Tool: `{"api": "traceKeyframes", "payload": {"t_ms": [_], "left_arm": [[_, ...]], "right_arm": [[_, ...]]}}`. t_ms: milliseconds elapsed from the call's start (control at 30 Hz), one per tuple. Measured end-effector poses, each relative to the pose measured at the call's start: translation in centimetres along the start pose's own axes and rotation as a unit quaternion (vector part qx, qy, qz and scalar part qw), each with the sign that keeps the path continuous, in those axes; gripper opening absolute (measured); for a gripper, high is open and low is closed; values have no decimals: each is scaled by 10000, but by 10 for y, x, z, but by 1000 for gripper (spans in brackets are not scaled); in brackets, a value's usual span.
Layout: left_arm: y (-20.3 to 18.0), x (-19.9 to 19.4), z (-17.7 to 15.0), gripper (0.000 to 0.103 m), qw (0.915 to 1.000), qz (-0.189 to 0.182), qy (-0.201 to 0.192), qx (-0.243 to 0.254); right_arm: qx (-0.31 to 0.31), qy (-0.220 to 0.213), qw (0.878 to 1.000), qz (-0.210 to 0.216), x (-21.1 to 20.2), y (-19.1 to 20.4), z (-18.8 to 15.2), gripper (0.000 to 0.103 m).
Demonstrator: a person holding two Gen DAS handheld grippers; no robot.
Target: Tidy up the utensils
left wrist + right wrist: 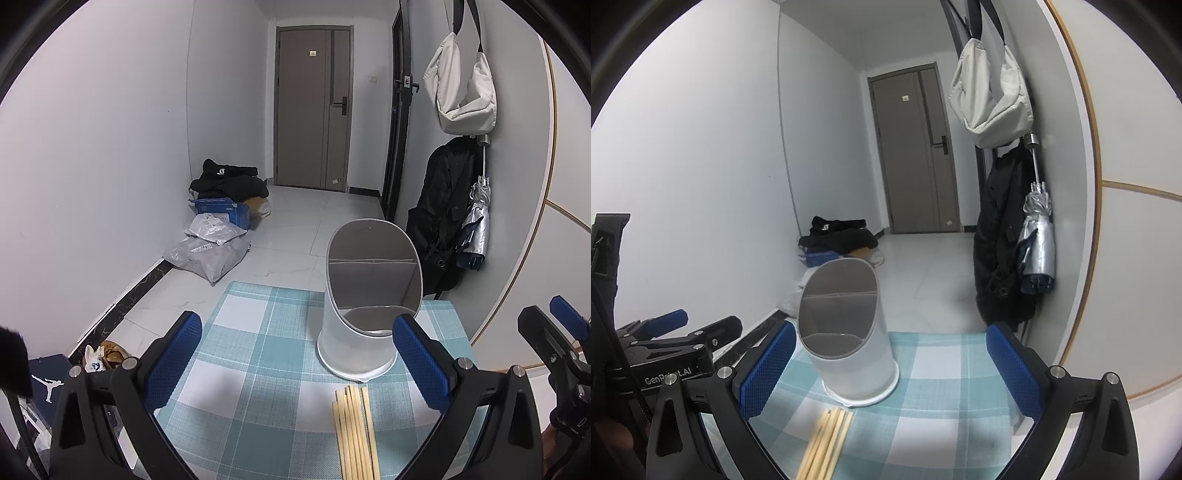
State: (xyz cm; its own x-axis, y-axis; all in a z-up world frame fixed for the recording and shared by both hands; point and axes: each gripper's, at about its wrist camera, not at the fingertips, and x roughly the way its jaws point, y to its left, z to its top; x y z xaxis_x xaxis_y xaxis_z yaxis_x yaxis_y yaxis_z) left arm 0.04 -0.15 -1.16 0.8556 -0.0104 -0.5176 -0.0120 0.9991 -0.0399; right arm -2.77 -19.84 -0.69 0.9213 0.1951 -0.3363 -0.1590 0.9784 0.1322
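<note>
Both the left tool (pixel 297 356) and right tool (pixel 891 363) hover released over the counter (pixel 258 332); chopsticks (pixel 354 432) lie at 6 o'clock of the white holder (pixel 365 295).

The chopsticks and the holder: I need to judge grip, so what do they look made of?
The chopsticks look like bamboo or pale wood: matte, tan, square-edged sticks. The holder looks like plastic: a smooth, frosted white wall with a thin grey rim and a grey divided inside. Both guesses rest on look alone.
</note>
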Motion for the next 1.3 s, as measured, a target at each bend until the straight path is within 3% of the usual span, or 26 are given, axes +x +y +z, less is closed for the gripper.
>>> {"api": "traceKeyframes", "payload": {"t_ms": [333, 533, 767, 1033, 1233, 1300], "left_arm": [[4, 0, -3, 102, 10000, -18, 28, -45], [11, 8, -6, 102, 9998, 15, 139, -140], [29, 26, -16, 102, 9985, 23, 360, -413], [55, 60, -25, 102, 9884, -25, 1203, -929], [67, 73, -31, 102, 9799, 43, 1675, -1081], [71, 76, -31, 102, 9776, -9, 1780, -1125]], "right_arm": [[-17, 65, 9999, 88, 2, 2, -2, 103], [58, 335, 9993, 153, 11, 2, -7, 103], [29, 1351, 9905, 273, 48, 5, -26, 99], [-294, 2827, 9583, 311, 113, 19, -69, 81], [-357, 3379, 9402, 260, 145, 26, -91, 72], [-388, 3499, 9359, 149, 154, 28, -95, 64]]}}
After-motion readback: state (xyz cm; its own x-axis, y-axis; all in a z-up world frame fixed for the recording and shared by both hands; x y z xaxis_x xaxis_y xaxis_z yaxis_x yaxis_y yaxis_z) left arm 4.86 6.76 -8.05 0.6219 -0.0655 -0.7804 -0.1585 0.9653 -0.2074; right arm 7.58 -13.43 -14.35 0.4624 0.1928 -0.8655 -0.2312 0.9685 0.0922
